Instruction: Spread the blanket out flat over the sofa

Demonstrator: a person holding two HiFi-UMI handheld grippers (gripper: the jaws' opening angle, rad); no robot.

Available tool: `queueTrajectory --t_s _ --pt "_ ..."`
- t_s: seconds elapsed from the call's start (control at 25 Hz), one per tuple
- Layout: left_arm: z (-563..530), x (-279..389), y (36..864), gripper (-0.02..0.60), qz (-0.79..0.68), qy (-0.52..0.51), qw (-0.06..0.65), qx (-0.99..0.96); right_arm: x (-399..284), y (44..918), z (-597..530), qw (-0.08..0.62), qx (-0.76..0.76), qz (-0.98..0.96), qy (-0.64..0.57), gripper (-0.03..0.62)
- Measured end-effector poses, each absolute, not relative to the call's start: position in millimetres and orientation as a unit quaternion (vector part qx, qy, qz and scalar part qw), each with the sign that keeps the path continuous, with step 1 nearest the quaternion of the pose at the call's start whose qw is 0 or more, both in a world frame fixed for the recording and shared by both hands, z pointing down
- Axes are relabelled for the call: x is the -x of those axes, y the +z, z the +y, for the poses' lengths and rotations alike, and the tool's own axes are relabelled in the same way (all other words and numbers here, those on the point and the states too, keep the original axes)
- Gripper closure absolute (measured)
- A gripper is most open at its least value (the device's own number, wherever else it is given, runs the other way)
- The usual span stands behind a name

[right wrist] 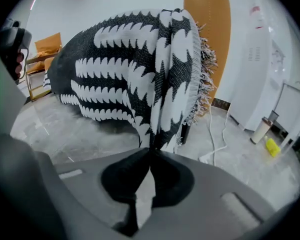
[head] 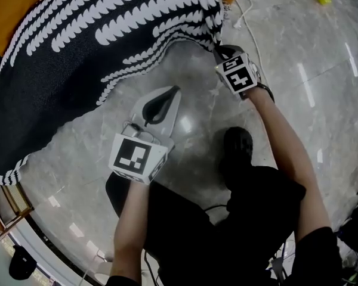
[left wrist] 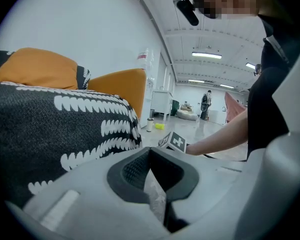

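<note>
Right gripper point(right wrist: 151, 153) fingers clench the fringed corner of the knitted black-and-white blanket point(right wrist: 135, 79) draping the orange sofa point(right wrist: 208, 29); left gripper point(left wrist: 150, 154) fingers closed, empty, apart.

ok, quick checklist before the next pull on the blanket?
1. Right gripper shut on the blanket corner: ok.
2. Left gripper holding blanket: not ok; jaws together, empty, over the floor.
3. Blanket flat over the sofa: not ok; bunched into folds at the held corner.
4. Whole sofa covered: cannot tell; most of it is out of view.
5. Floor clear near the sofa end: not ok; a white cable lies there.
</note>
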State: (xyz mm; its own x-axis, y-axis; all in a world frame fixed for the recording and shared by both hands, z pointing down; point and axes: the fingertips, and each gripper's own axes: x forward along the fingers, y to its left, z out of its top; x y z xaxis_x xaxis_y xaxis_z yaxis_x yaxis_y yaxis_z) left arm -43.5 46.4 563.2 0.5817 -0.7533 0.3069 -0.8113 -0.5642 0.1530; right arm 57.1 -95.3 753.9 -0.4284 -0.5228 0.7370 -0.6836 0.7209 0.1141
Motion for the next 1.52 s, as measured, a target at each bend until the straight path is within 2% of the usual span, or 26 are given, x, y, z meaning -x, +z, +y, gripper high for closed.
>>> queueTrajectory --t_s 0.32,0.48,0.52,0.6,0.8,0.96,1.16,1.52 --pt "59 49 562 0.572 -0.457 0.1 0.164 -0.869 -53 747 -95 0.376 -0.354 -0.849 0.112 0.583" --pt "56 44 552 0.571 -0.459 0.095 0.172 -0.866 -58 738 -99 0.382 -0.37 -0.845 0.056 0.579" --pt "54 43 546 0.571 -0.459 0.095 0.167 -0.868 -58 736 -99 0.387 -0.371 -0.843 0.049 0.569" --pt "55 40 539 0.571 -0.456 0.1 0.158 -0.87 -59 733 -95 0.401 -0.363 -0.839 0.063 0.503" --pt "88 28 551 0.571 -0.447 0.147 0.176 -0.865 -78 713 -60 0.444 -0.344 -0.813 0.151 0.488" --pt "97 25 517 0.571 -0.451 0.129 0.21 -0.858 -73 671 -47 0.448 -0.334 -0.815 0.154 0.488" --pt "125 13 478 0.571 -0.428 0.182 0.218 -0.858 -71 614 -26 0.458 -0.31 -0.818 0.16 0.488" --pt "151 11 364 0.571 -0.414 0.187 0.271 -0.848 -64 498 -10 0.462 -0.277 -0.824 0.175 0.488"
